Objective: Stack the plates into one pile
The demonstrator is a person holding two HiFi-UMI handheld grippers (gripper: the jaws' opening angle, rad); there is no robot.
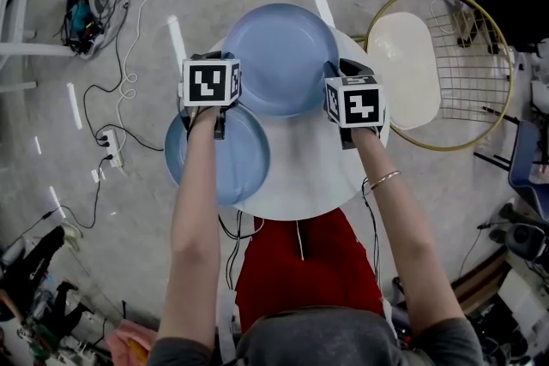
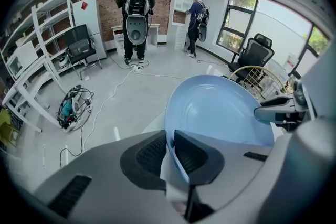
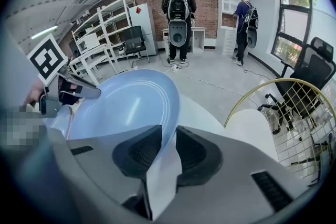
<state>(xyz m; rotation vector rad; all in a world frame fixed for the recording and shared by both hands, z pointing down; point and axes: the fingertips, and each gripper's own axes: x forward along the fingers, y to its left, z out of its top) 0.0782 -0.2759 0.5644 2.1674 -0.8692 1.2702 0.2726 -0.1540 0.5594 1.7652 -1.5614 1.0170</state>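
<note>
Round desk [image 1: 330, 184], seen from above. Its far half is taken up by the upper plate [image 1: 279, 56], whose left and right rims are clamped and closed off by the left gripper [image 1: 225, 64] and the right gripper [image 1: 336, 75]. The desk's left edge is covered by the lower plate [image 1: 219, 163]. Bare surface is left open between the lower plate and the right gripper, toward the near edge. The right side is bounded by a wire chair [image 1: 480, 73] just beside the desk. Cables [image 1: 129, 81] are strewn on the floor [image 1: 51, 150] at left.
</note>
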